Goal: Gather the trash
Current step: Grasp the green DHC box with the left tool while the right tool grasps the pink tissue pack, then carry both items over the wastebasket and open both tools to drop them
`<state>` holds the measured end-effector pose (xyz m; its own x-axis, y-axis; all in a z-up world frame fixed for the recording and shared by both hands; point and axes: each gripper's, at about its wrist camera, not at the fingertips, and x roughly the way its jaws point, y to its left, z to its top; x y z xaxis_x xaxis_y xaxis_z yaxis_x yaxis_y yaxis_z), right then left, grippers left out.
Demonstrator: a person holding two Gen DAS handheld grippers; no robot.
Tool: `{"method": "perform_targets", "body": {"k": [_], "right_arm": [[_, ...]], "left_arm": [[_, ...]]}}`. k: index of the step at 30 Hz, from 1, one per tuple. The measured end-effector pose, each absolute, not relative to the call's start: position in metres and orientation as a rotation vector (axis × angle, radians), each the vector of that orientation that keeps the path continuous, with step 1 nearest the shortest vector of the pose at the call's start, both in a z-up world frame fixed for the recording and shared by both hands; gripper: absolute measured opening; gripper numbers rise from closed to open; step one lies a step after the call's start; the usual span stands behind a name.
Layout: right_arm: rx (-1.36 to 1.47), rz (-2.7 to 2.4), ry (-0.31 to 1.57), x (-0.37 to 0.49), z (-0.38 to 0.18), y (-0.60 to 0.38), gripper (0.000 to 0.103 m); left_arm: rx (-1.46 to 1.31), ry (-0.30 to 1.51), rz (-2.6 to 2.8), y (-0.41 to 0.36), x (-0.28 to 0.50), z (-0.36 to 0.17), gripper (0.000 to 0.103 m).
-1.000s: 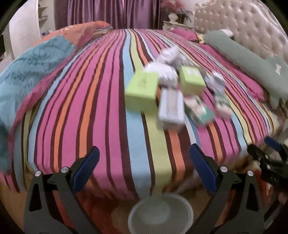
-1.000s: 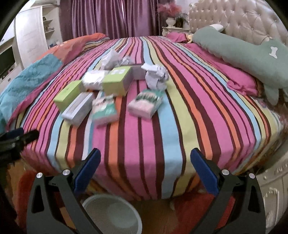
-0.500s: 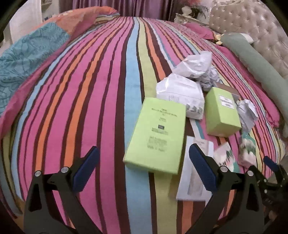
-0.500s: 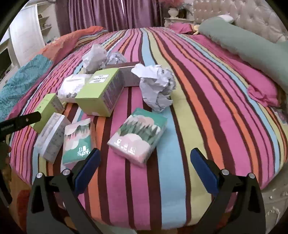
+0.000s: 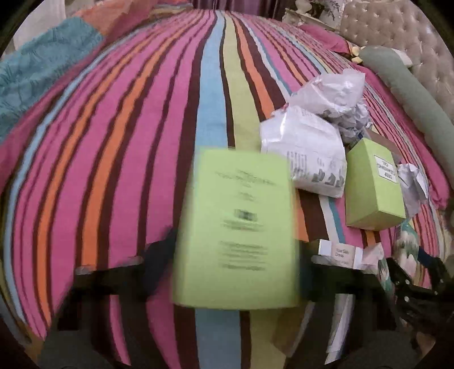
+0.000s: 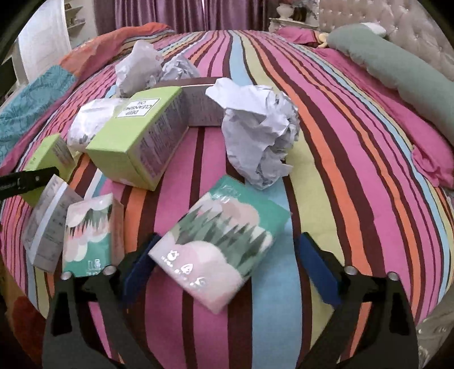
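Nearest, left gripper [image 5: 235, 264], blurred, jaws just closing, set at either side of a flat lime-green carton [image 5: 235, 227] lying on the striped bedspread [image 5: 113, 142]; contact of pads with carton not discernible through the blur; just right of it, a narrow white box [image 5: 340, 252], partly behind the right-hand finger. Nearest in the right wrist view, right gripper [image 6: 227, 264], jaws spread wide though lately narrowing, blue pads [image 6: 317, 272] flanking a tissue pack with forest print [image 6: 218, 241]; left pad close against the pack's corner, right pad clear of it; pack flat on the cover, tilted diagonally. Left of that, a second forest-print pack [image 6: 88, 232] beside the white box, with the left gripper's dark fingertip crossing the frame edge. Farther on, a taller green box labelled "Deep Cleansing Oil" [image 6: 139, 136], lying on its side; crumpled paper ball [image 6: 261, 133] just right of it, touching neither pack; a white crinkled pouch [image 5: 309, 156] beyond the flat carton; more crumpled paper [image 6: 139, 68] behind. Farthest, long grey-green bolster [image 6: 397, 68], pink pillow [image 6: 431, 159], tufted headboard [image 6: 411, 31], purple curtains [image 6: 184, 14].
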<state>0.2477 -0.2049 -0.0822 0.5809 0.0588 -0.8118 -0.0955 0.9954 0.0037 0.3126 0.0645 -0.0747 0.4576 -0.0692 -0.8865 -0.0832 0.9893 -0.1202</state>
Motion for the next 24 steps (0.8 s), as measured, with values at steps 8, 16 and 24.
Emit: {"method": "perform_targets", "body": {"k": [8, 16, 24], "right_arm": [[0.042, 0.14, 0.931, 0.237, -0.069, -0.219, 0.061], [0.054, 0.17, 0.886, 0.216, -0.041, -0.221, 0.06], [0.203, 0.276, 0.878, 0.177, -0.017, -0.235, 0.06]], "left_arm": [[-0.18, 1.073, 0.021, 0.072, 0.308, -0.066, 0.058], [-0.185, 1.006, 0.015, 0.083, 0.279, -0.037, 0.058], [-0.195, 0.967, -0.059, 0.086, 0.201, -0.011, 0.058]]}}
